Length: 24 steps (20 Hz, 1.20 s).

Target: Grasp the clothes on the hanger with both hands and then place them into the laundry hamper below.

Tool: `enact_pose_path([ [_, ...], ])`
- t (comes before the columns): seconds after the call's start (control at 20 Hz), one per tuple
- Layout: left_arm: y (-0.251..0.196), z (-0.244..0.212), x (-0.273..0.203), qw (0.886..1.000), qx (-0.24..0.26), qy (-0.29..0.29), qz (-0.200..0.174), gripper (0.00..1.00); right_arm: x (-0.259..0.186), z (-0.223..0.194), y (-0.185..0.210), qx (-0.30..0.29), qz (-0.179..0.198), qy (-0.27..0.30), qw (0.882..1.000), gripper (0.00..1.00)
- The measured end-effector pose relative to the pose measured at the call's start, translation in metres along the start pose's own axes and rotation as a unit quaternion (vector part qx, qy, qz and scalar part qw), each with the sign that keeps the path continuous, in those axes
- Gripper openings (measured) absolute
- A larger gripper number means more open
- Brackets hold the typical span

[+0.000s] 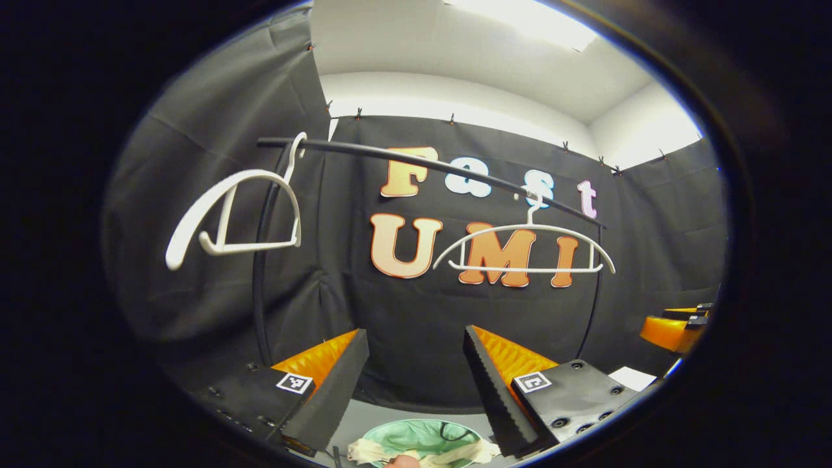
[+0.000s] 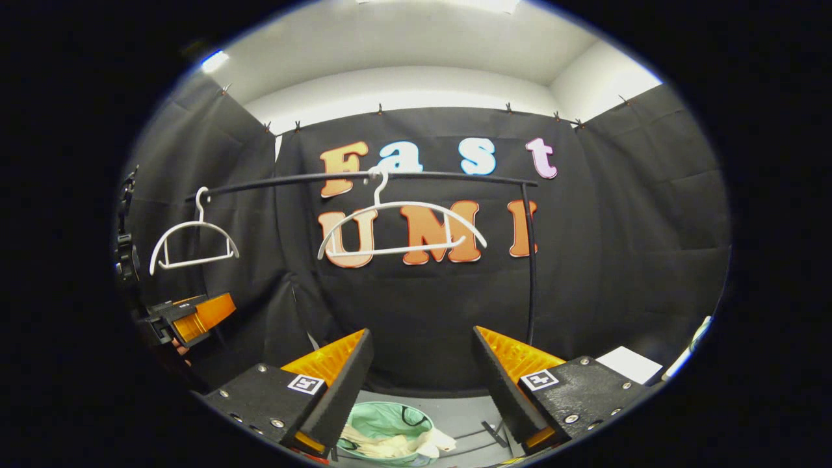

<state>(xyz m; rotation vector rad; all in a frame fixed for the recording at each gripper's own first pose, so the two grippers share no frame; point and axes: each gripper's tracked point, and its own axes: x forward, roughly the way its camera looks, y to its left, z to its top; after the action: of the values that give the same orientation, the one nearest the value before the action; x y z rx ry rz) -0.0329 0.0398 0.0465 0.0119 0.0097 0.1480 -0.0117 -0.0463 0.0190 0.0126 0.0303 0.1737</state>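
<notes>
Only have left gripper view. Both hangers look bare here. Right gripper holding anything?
Observer: No. In the right gripper view, the right gripper is open with nothing between its fingers.
Operator: Hamper's cut off at my bottom edge. What's in it?
Observer: The right gripper view shows more of the hamper. A cream cloth is heaped inside, reaching the rim on one side.
Operator: Where's my gripper relative to the rack?
Observer: From the right gripper view, the left gripper sits low at the left edge, below the smaller-looking hanger.
</notes>
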Motion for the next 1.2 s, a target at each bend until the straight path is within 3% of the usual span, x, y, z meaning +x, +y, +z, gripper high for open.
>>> enact_pose_path([
  [0.15,-0.006,0.012,0.001,1.0,-0.011,-0.004,-0.008,1.0,-0.003,0.025,-0.01,-0.002,-0.011,-0.023,1.0,0.94],
  [0.2,-0.006,0.015,0.002,1.0,-0.018,-0.006,-0.009,1.0,-0.005,0.032,-0.015,-0.002,-0.013,-0.028,1.0,1.0],
  [0.35,-0.004,0.023,0.004,1.0,-0.027,-0.011,-0.007,0.97,-0.007,0.042,-0.027,-0.003,-0.021,-0.036,0.999,1.0],
  [0.4,-0.002,0.026,0.004,1.0,-0.025,-0.015,-0.007,0.97,-0.006,0.045,-0.028,-0.002,-0.023,-0.038,0.999,0.94],
  [0.45,-0.002,0.028,0.005,1.0,-0.022,-0.019,-0.007,0.94,-0.005,0.046,-0.029,0.001,-0.025,-0.039,0.999,1.0],
  [0.55,-0.004,0.029,0.007,1.0,-0.019,-0.02,-0.008,0.93,-0.004,0.043,-0.033,0.01,-0.028,-0.038,0.999,1.0],
  [0.6,-0.008,0.029,0.008,1.0,-0.02,-0.02,-0.011,0.96,-0.003,0.041,-0.036,0.014,-0.029,-0.038,0.999,0.87],
  [0.65,-0.01,0.029,0.009,1.0,-0.022,-0.019,-0.013,0.97,-0.003,0.04,-0.038,0.015,-0.032,-0.038,0.999,0.94],
  [1.2,-0.017,0.024,0.017,1.0,-0.02,-0.015,-0.017,0.97,0.001,0.035,-0.051,0.016,-0.043,-0.034,0.998,0.94],
])
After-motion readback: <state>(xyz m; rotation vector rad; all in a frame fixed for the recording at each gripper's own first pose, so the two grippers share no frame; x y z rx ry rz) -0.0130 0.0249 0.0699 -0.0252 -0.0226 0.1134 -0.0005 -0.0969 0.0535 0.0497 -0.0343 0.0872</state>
